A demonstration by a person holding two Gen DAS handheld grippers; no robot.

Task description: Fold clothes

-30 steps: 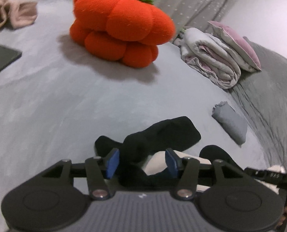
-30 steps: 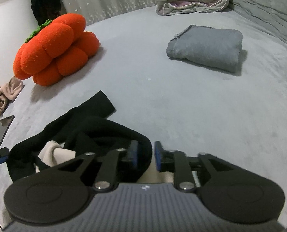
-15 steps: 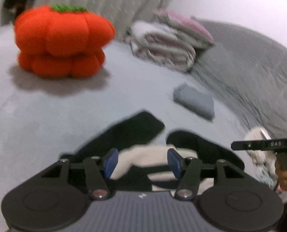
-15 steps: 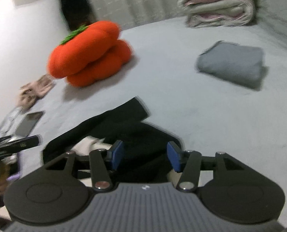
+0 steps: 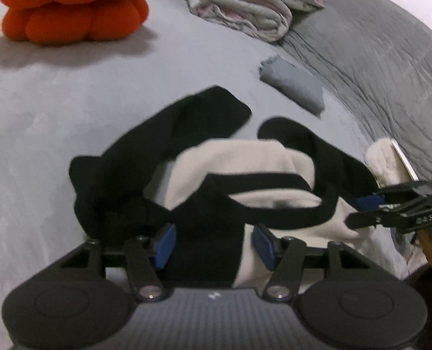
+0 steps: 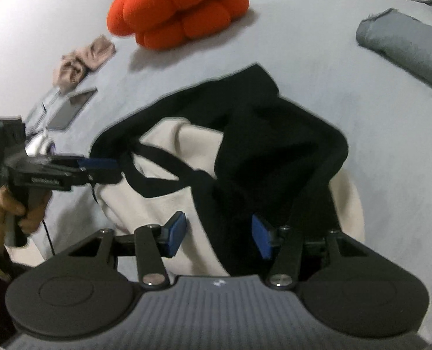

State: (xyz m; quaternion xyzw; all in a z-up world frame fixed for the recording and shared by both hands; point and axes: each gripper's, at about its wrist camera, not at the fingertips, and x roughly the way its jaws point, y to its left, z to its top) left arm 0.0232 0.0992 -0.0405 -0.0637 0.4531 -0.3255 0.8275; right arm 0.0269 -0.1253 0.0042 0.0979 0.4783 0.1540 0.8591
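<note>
Black-and-cream garment point(image 5: 245, 175) crumpled on the grey bed point(image 5: 55, 116), directly ahead of and under both tools. Left tool point(image 5: 213, 245): blue pads about half spread with black cloth between them, not visibly pressing it. Log figures too small a change to call opening or closing. Right tool point(image 6: 220, 237): likewise half spread, black fabric against the right pad, cream cloth near the left, no firm pinch visible.

Likely step: getting hold of the garment to spread it flat before folding. Best done by picking one clean edge per tool, such as the black trim band point(image 5: 262, 180), rather than a bunched middle; then pinching fully, lifting and drawing the tools apart. Folded grey cloth point(image 6: 405, 46) beyond the right tool and orange pumpkin cushion point(image 6: 181, 8) farther ahead, both well apart; no hindrance.
</note>
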